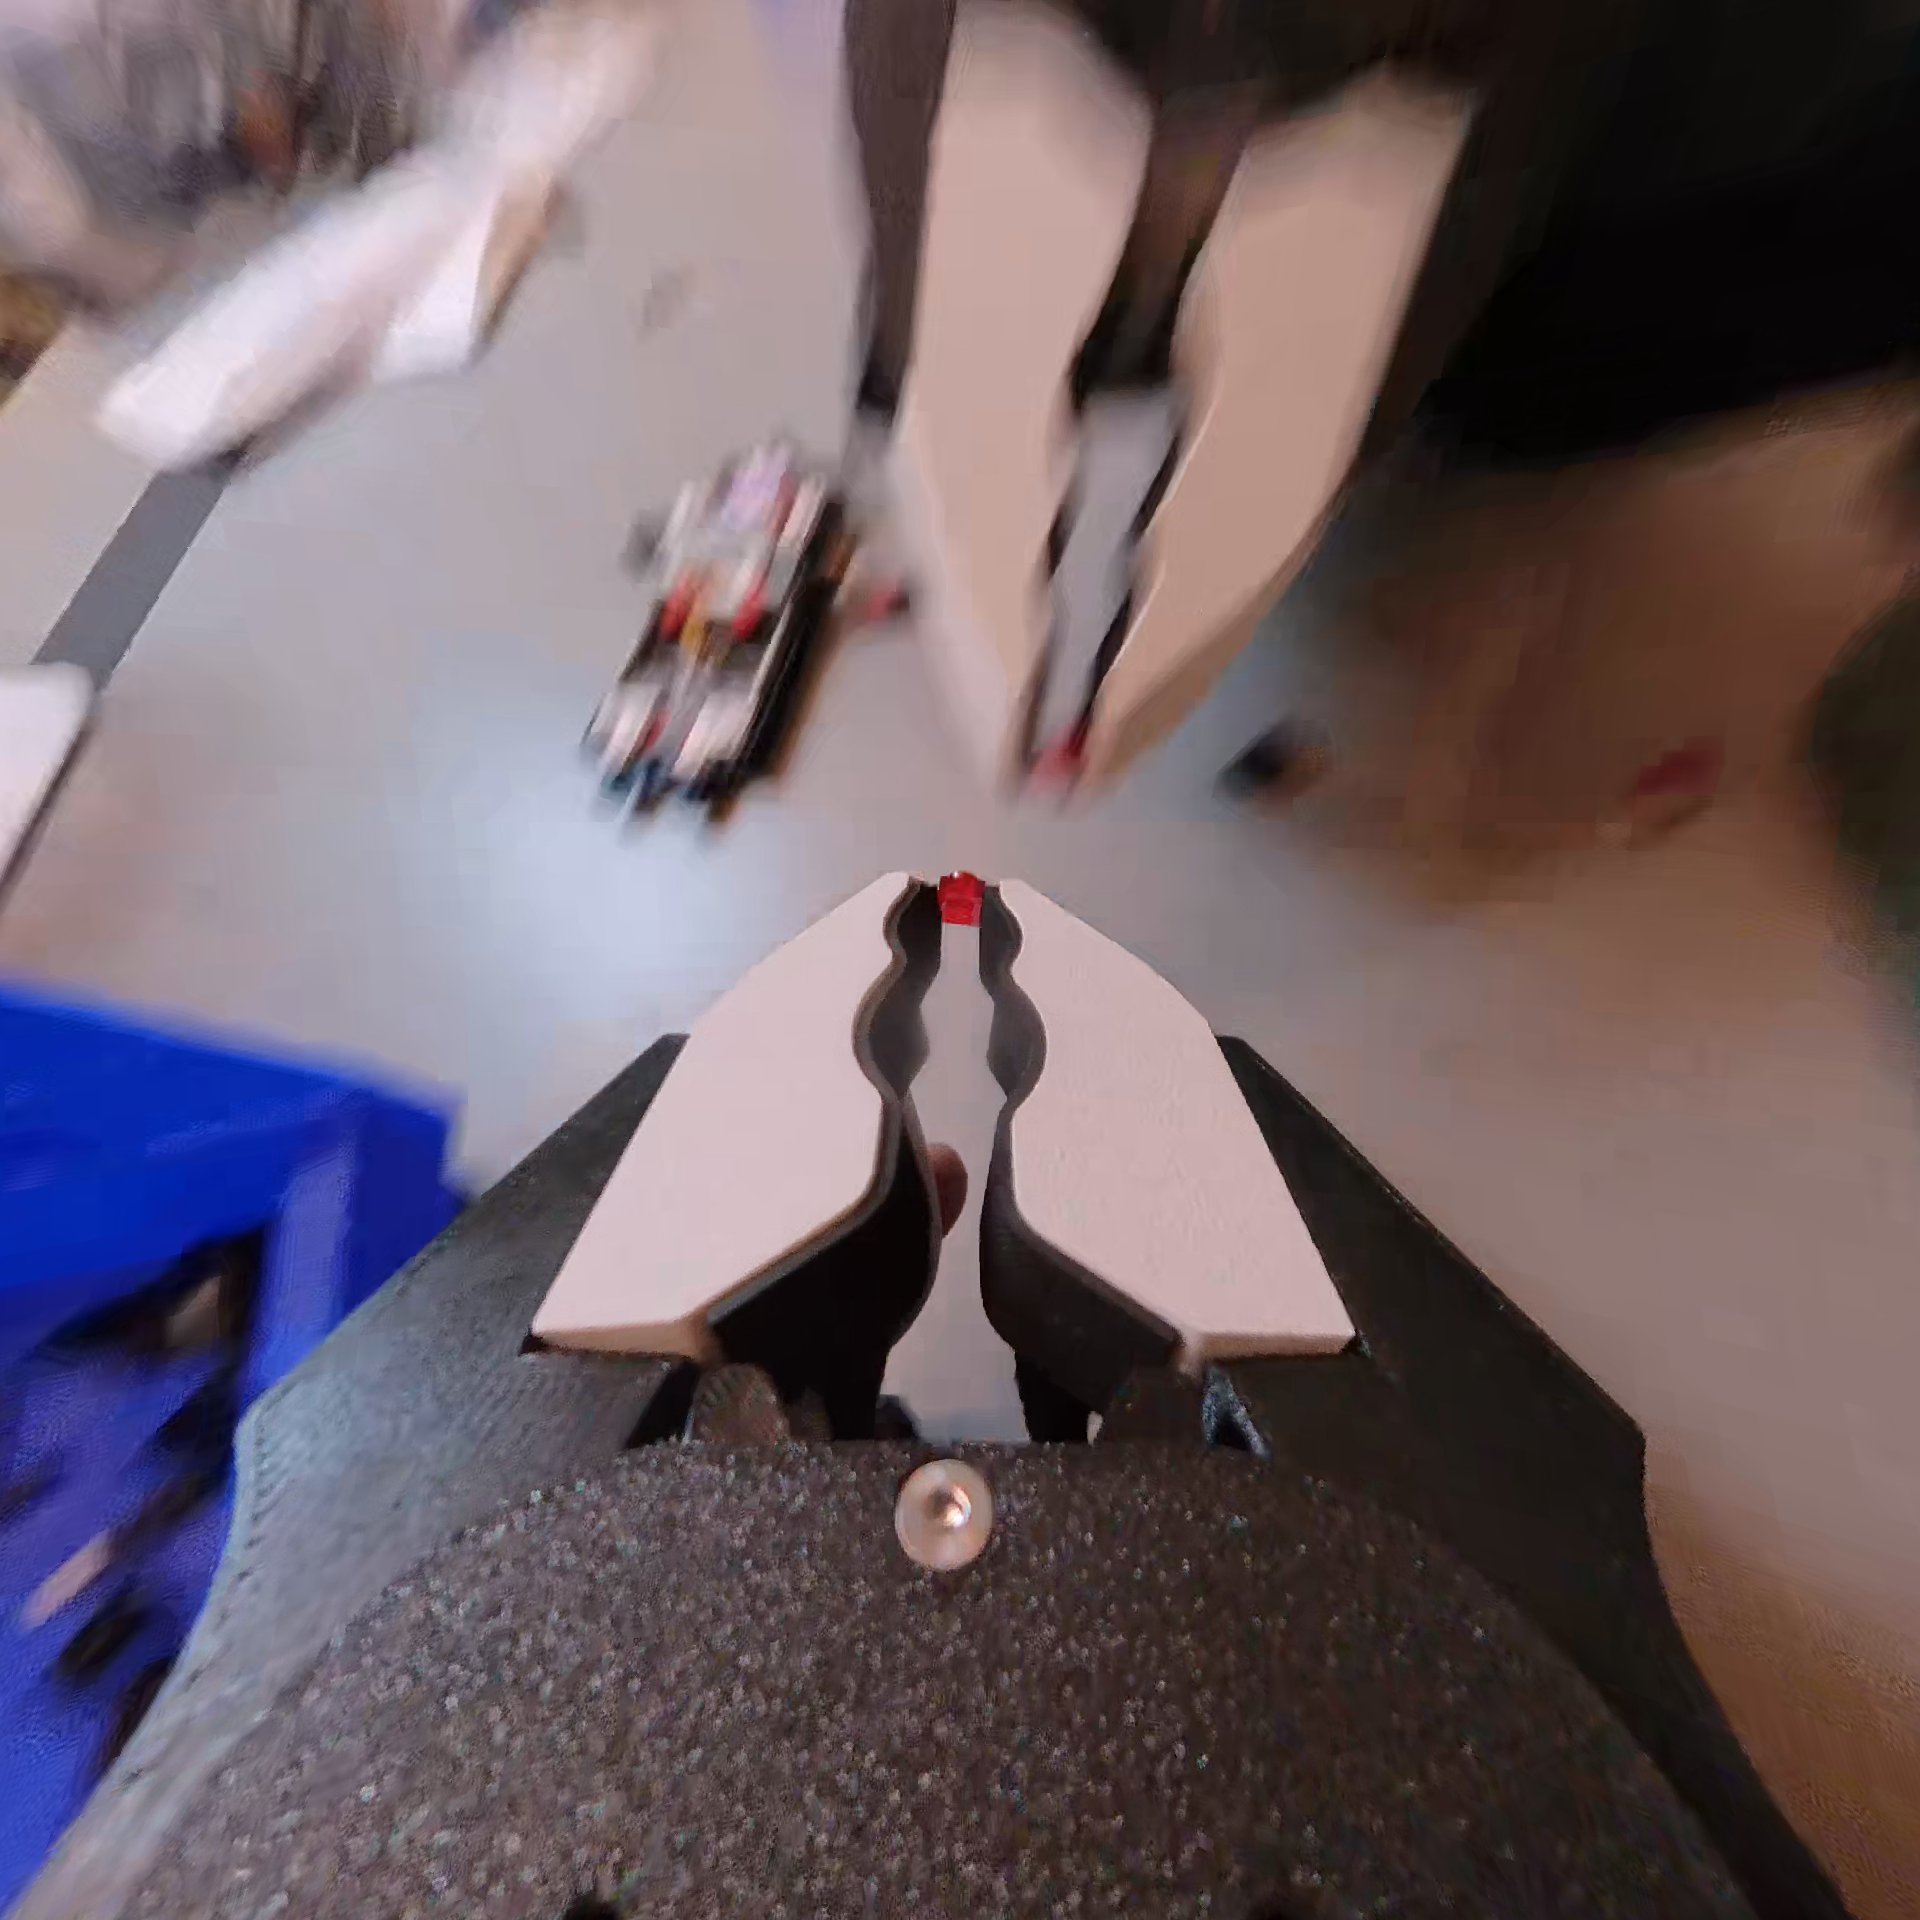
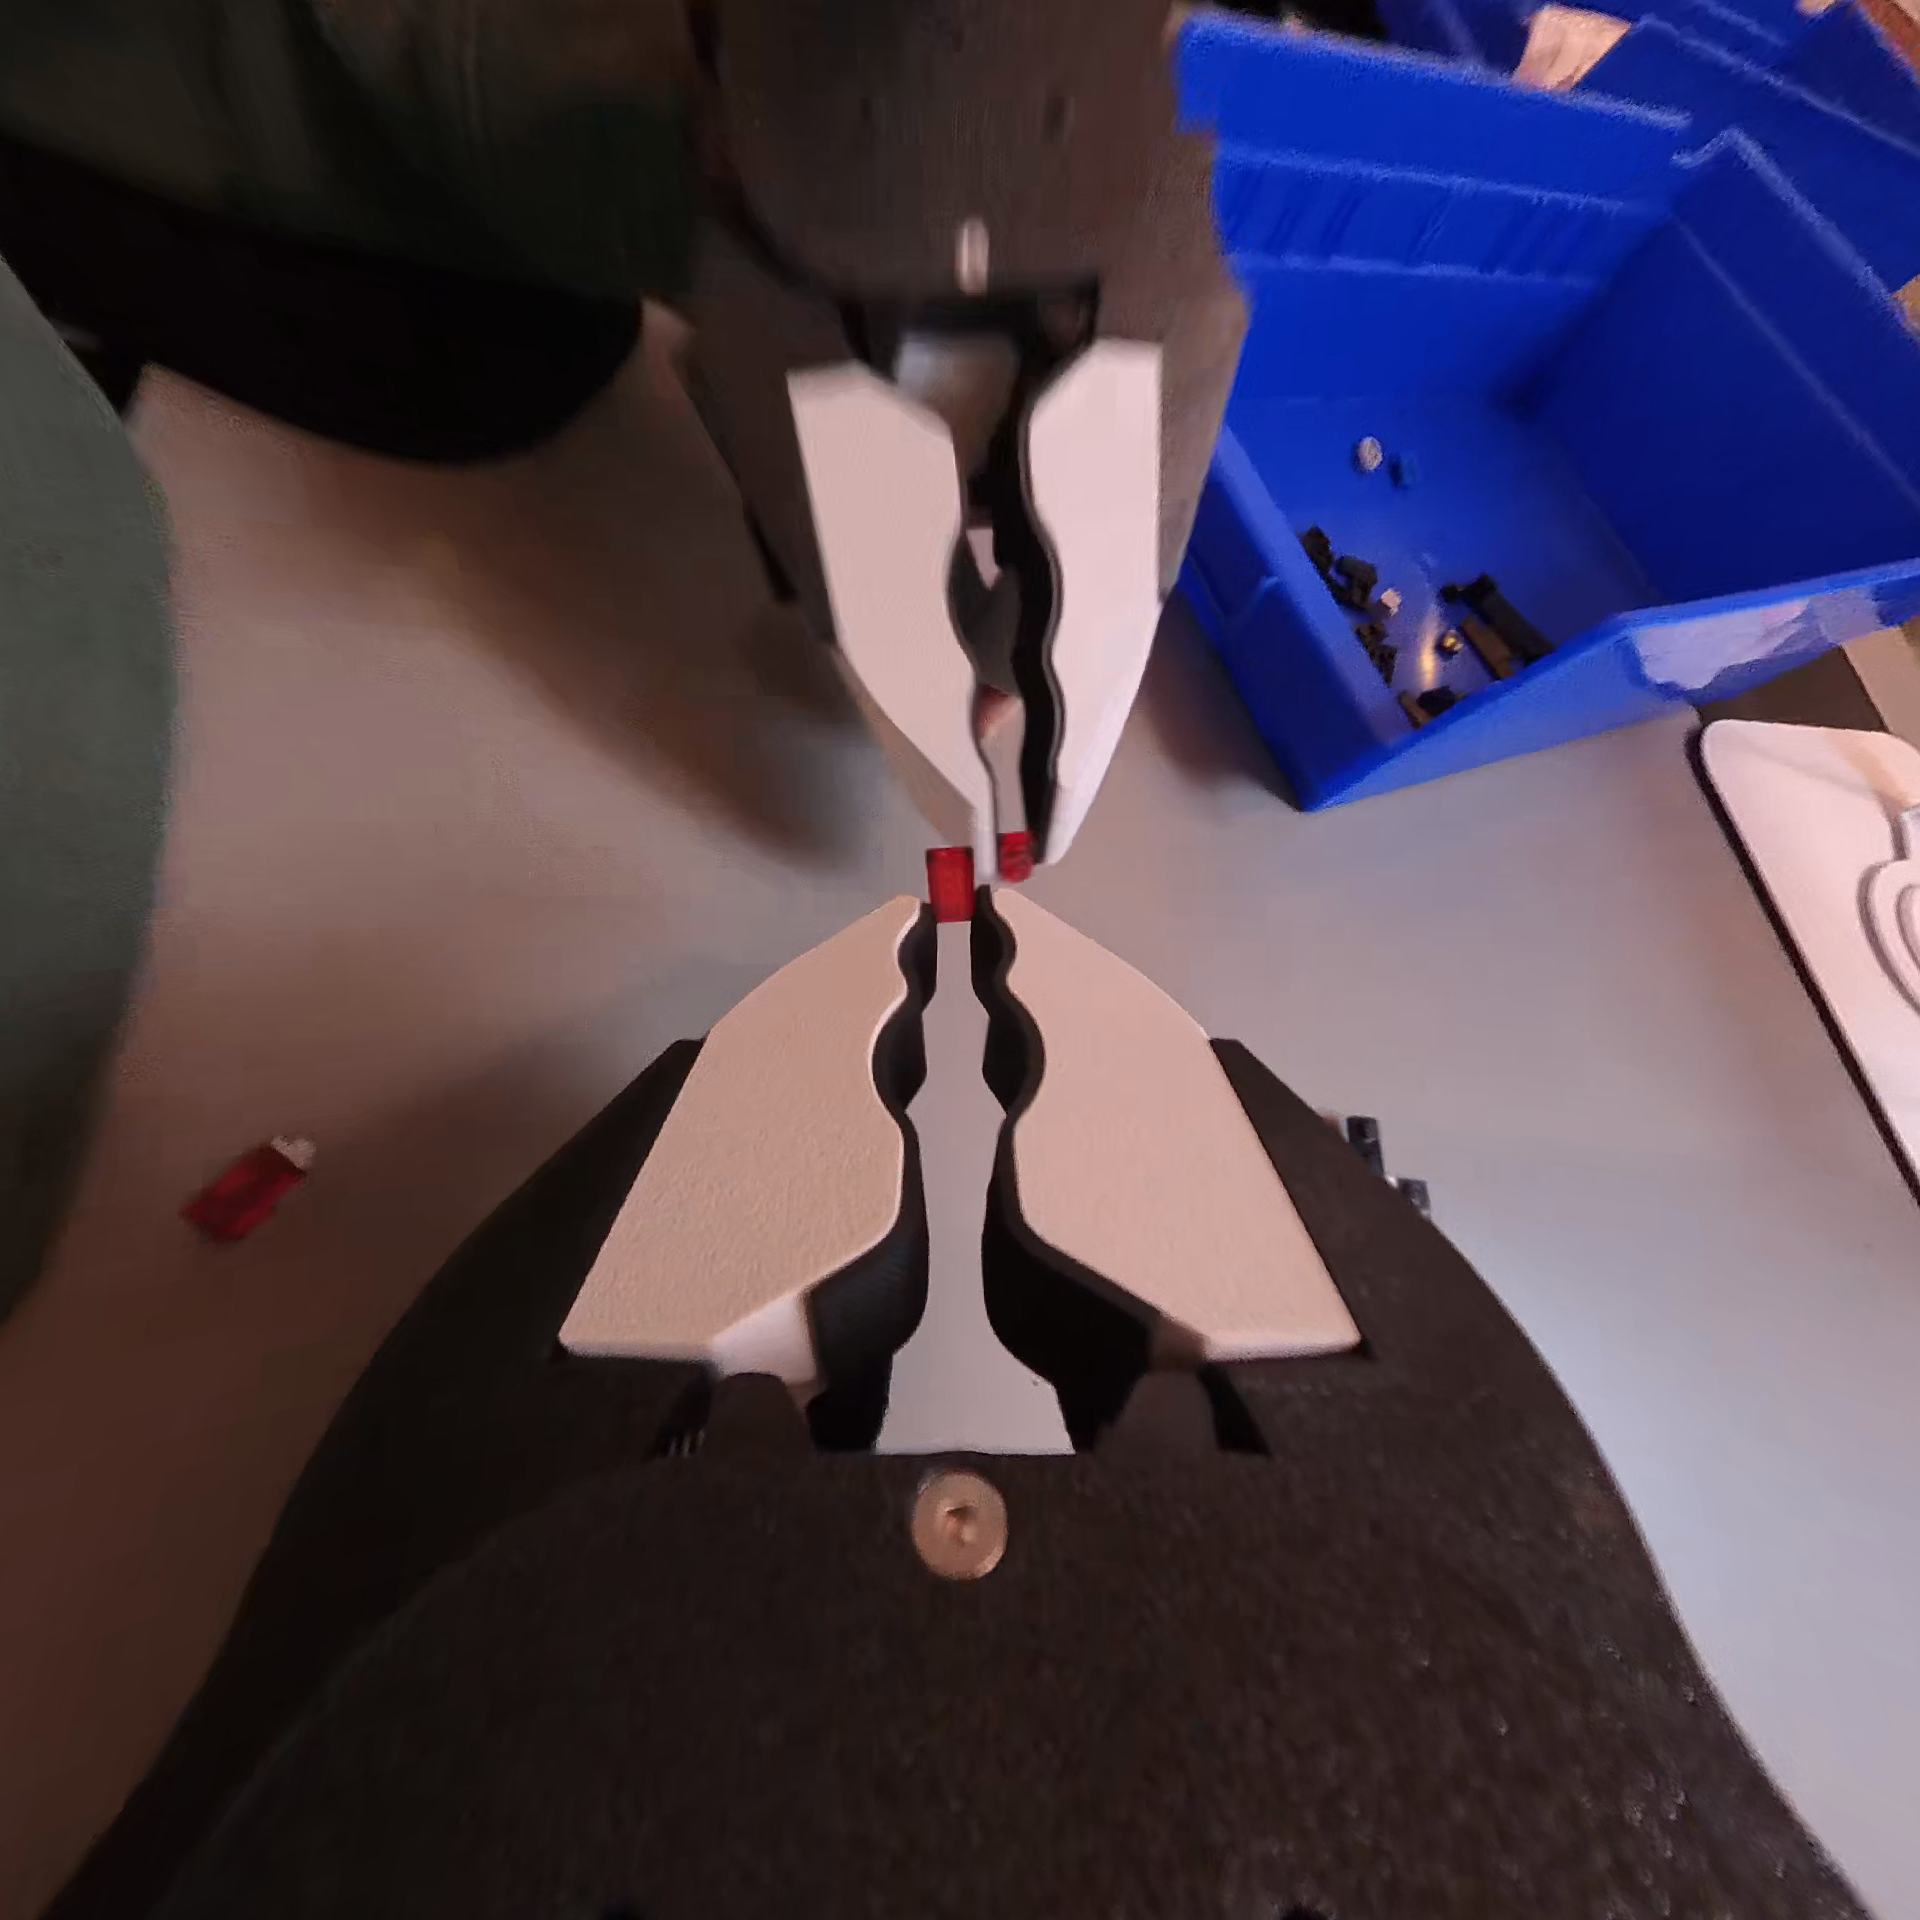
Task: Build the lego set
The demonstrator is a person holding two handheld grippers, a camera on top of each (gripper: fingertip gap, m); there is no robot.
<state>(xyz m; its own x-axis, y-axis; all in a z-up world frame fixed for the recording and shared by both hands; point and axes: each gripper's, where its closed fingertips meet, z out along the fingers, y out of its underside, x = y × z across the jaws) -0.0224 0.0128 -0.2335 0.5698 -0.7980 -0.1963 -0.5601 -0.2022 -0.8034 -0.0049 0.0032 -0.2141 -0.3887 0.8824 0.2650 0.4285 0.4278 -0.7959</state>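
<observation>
Jaws of both grippers pinch small red bricks at their very tips. Left gripper (image 1: 958, 896): closed on a tiny translucent red brick (image 1: 958, 898), held clear above the grey worktop (image 1: 416, 831). Right gripper (image 2: 951, 902): closed on a second small red brick (image 2: 950, 883), upright between the tips.

Right wrist view: the two grippers meet tip to tip, the left one coming in from the top of frame, blurred. The two held bricks sit just beside each other; contact cannot be told.

Loose red piece with a white end (image 2: 247, 1184) lies on the worktop, well off to the left of the grippers. Blue parts bin (image 2: 1558, 436) stands to the right, small dark parts scattered on its floor. White board with a dark edge (image 2: 1808, 883) near the bin, at the frame edge.

Left wrist view: a partly built brick model (image 1: 727, 634), black, white and red, blurred, rests on the worktop beyond the tips.
</observation>
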